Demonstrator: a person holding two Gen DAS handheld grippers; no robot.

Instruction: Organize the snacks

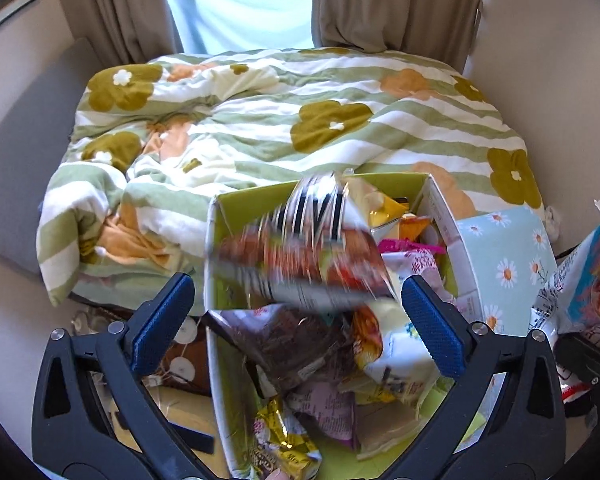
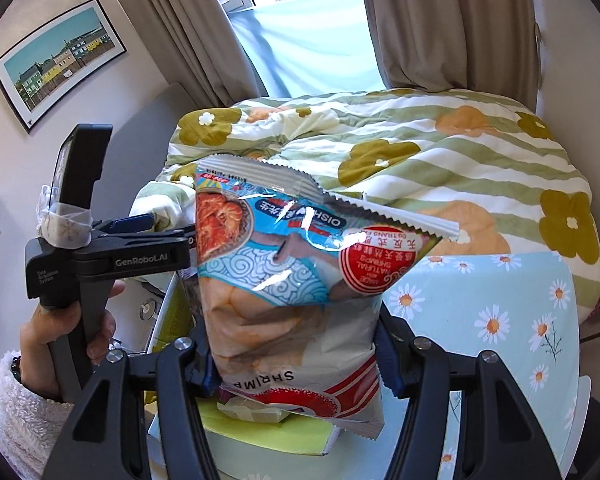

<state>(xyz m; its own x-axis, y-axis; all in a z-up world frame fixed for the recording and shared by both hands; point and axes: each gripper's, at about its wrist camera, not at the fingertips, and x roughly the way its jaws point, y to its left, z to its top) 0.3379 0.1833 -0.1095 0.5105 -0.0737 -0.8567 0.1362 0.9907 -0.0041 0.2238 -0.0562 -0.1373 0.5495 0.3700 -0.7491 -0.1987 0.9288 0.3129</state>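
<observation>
The striped snack bag [image 1: 304, 248] is seen blurred, in mid-air over the open green-lined box [image 1: 256, 196], between the wide-spread blue pads of the left gripper [image 1: 300, 320] and touched by neither; it is judged to be dropping into the box. The left gripper stands fully wide and holds nothing. For the drop to be done well, the gripper is best kept above the box mouth until the bag has settled, so that no corner is left hanging over the wall.

The shrimp-cracker bag [image 2: 292, 288] is held upside down in the right gripper [image 2: 296, 364], whose pads are pressed on its lower part, above a corner of the same box [image 2: 260, 432]. It is judged to be next in line; a low, level release toward a free spot would serve, since the bag is puffy and could roll off the heap.

Inside the box, a brown packet [image 1: 296, 344], a gold-wrapped packet [image 1: 284, 444], a white and yellow bag [image 1: 400, 356] and a pink packet [image 1: 408, 246] are piled loosely, so little flat room is left. At three o'clock of the box a daisy-print box [image 1: 504, 260] stands just beside it. Beyond, at twelve o'clock, the flowered duvet [image 1: 284, 120] is spread on the bed, with curtains [image 1: 392, 4] behind. The person's hand [image 2: 60, 340] is seen on the left gripper's handle in the right wrist view.
</observation>
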